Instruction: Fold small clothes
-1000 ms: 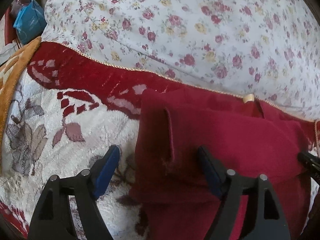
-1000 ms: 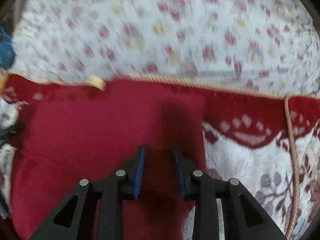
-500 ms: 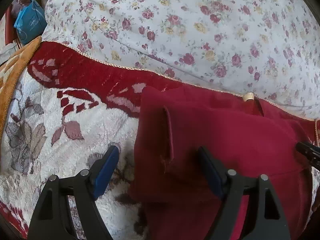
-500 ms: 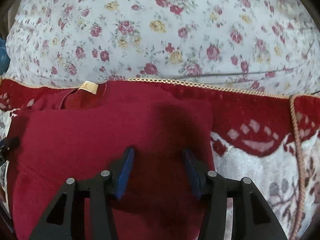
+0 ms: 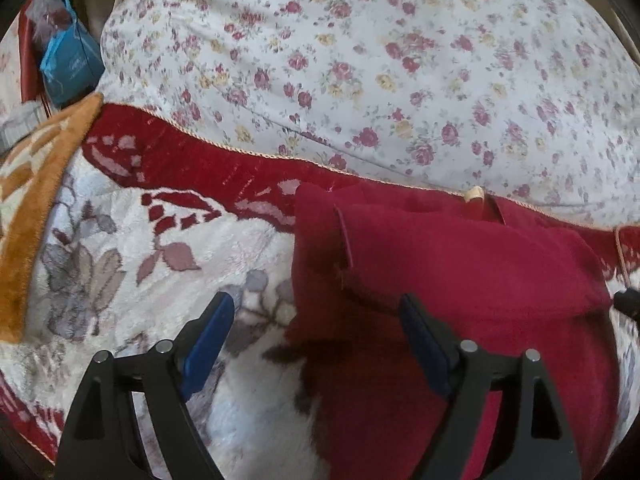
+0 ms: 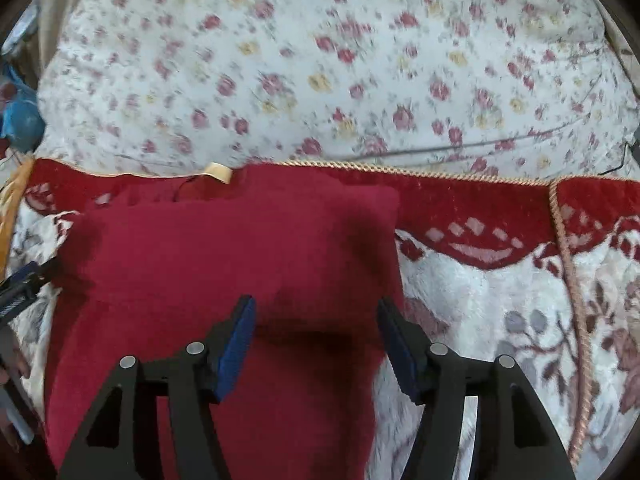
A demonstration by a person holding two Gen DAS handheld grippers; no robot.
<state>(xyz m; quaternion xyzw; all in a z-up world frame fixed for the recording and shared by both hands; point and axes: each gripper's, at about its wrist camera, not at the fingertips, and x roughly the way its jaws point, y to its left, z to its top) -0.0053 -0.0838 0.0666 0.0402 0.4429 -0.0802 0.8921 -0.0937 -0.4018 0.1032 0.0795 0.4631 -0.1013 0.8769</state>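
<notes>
Red garment (image 5: 460, 272): lower part cut off by bottom edge in both views; underside of fold hidden. Floral pillow (image 6: 320, 72) motion-blurred in right wrist view. Blue bag (image 5: 70, 66) clipped at left, print too small to read. Right tongs (image 5: 628, 304) barely enter left view; only a dark tip.

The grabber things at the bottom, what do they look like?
Each one, the left gripper and the right gripper, has two black plastic arms with triangle-shaped holes and round silver rivets. The flat pads inside the fingertips are blue. No cables, markings or sleeves show.
</notes>
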